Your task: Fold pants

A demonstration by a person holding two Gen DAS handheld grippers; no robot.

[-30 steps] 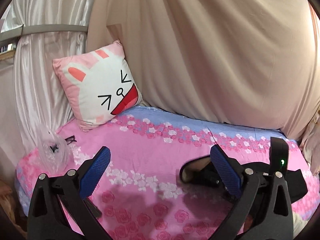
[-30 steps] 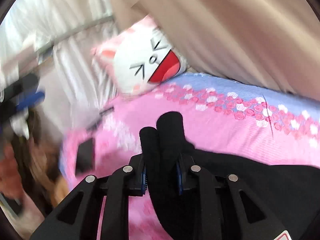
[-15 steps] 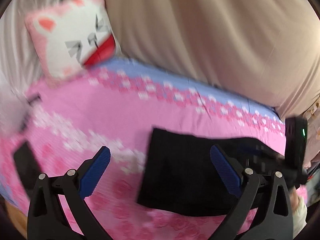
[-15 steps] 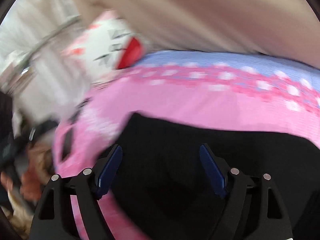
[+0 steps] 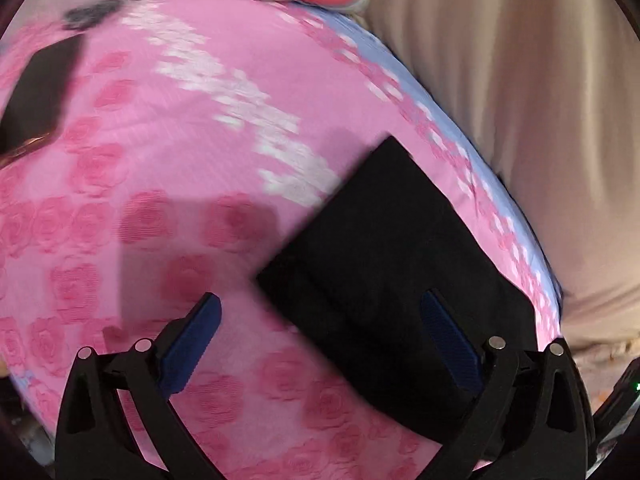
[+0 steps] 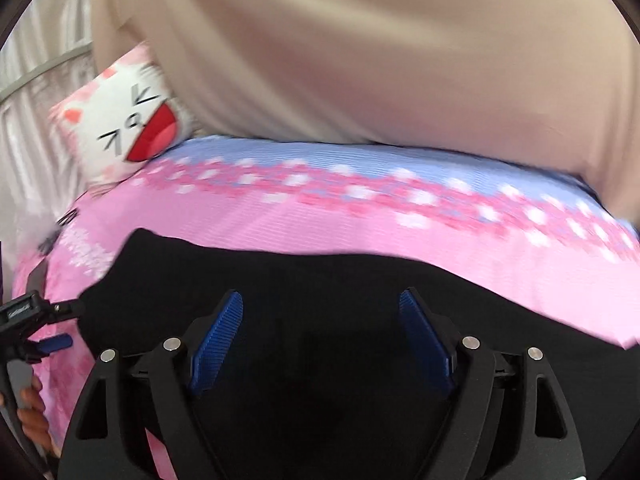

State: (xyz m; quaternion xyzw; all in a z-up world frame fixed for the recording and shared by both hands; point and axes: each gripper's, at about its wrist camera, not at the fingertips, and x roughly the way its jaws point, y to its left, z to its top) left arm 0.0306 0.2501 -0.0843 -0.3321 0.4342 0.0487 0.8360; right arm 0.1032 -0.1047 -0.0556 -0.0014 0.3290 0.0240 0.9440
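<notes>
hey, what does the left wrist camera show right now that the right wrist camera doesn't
Left wrist only: the open left gripper head-on, and a dark flat object near the bed's far corner.

Right wrist only: the open right gripper over the cloth, and a hand holding the other gripper at the left edge.

Both: folded black pants on the pink floral bedspread, the cartoon pillow, and the beige curtain.

Pants [image 5: 384, 264] are looking like matt black cloth, smooth, lying flat on the bed [image 5: 168, 184]; its pink rose-print cover is showing a fine ribbed weave. Curtain [image 6: 360, 60] is reading as beige matt cloth. Cushion [image 6: 128, 128]: soft printed fabric.
</notes>
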